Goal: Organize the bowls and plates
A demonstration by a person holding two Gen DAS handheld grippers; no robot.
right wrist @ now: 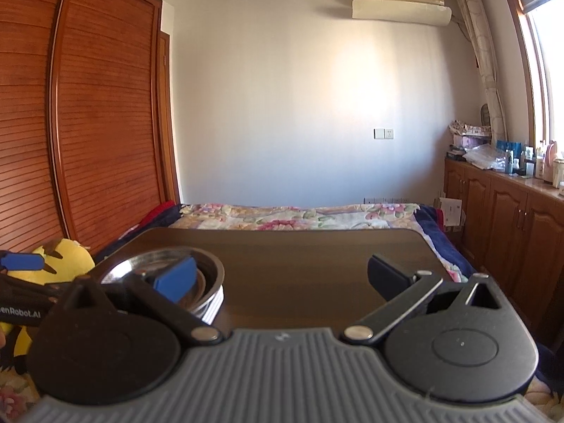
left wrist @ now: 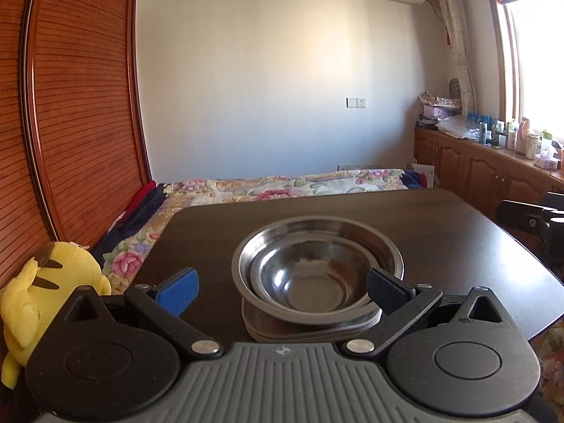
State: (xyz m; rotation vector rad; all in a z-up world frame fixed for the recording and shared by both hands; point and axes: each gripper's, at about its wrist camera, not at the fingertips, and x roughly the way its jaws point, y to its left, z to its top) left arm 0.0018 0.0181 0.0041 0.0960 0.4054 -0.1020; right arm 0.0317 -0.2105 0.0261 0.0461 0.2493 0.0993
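A: Where are the bowls?

B: Straight ahead of the left gripper [left wrist: 283, 290]. A small steel bowl [left wrist: 313, 287] sits nested inside a larger steel bowl [left wrist: 319, 234], and both rest on a stack of plates [left wrist: 310, 333] on the dark table [left wrist: 440, 232]. The stack is close in, between the two fingers as the camera sees it.

A: Is the left gripper holding any of it?

B: No. Its jaws are spread wide, with the blue pad [left wrist: 179, 290] out to the left of the stack. The other fingertip lies over the near right rim of the bowls in the picture; I cannot tell whether it touches.

A: And the right gripper [right wrist: 282, 278]?

B: Also wide open, with nothing between its fingers, just bare table ahead of it. From its camera the bowls [right wrist: 208, 275] lie off to the left, partly hidden behind its own blue pad [right wrist: 176, 278]. The left gripper's blue fingertip [right wrist: 21, 261] shows at the far left edge.

A: Anything else nearby?

B: A yellow plush toy [left wrist: 53, 289] sits left of the left gripper, beside the table, and a bed with a floral cover [left wrist: 282, 185] lies beyond the table's far edge.
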